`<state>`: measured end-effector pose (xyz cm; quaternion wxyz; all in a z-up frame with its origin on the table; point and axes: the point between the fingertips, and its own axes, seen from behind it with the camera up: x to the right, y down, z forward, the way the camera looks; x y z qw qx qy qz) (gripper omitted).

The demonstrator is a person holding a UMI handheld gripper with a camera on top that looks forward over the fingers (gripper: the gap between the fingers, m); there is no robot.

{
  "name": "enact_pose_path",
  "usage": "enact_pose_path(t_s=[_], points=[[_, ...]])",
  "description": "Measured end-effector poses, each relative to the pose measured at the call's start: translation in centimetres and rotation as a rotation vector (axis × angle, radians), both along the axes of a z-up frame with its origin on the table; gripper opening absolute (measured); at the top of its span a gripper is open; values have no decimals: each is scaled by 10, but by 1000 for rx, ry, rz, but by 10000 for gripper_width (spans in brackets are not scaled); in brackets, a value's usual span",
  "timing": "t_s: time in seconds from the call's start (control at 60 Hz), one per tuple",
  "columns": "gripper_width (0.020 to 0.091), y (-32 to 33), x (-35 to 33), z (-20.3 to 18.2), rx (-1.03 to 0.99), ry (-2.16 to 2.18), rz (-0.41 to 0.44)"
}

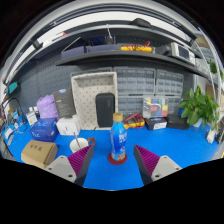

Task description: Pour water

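Gripper view shows a small plastic bottle with an orange cap and blue label standing upright on the blue table, just ahead of the fingers and centred between them. It looks light, smooth and somewhat squeezable, so the labelled mid-body seems the safest place to grip. The hand-held gripper is spread wide, its purple pads touching nothing. A white cup sits near the left finger.
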<state>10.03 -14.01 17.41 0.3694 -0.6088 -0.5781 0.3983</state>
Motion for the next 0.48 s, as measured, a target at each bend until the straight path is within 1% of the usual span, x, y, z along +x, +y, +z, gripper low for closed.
enact_pose_path(t_s=[0.1, 0.217, 0.483], points=[[817, 1, 0, 21, 2, 29, -3], [814, 6, 2, 34, 22, 55, -17], [816, 4, 4, 32, 34, 55, -20]])
